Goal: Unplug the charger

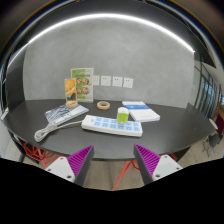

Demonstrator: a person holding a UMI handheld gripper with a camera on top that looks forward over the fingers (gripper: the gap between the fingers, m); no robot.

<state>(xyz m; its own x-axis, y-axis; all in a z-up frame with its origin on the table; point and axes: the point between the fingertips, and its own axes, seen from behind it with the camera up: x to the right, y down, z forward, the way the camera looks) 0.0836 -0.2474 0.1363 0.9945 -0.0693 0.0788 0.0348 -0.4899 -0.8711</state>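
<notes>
A white power strip (105, 125) lies on the dark table (40, 112), well beyond my fingers. A small green and white charger (123, 115) is plugged into its right part. My gripper (113, 158) is open and empty, held back from the table's near edge, with its purple pads (80, 158) wide apart. A bundle of white cable (58, 122) lies on the table left of the strip.
A white and blue box (143, 112) sits right of the strip. A roll of tape (103, 104) and an upright printed package (72, 92) stand further back. Wall sockets (116, 81) are on the white wall. Red cables (40, 153) hang below the table edge.
</notes>
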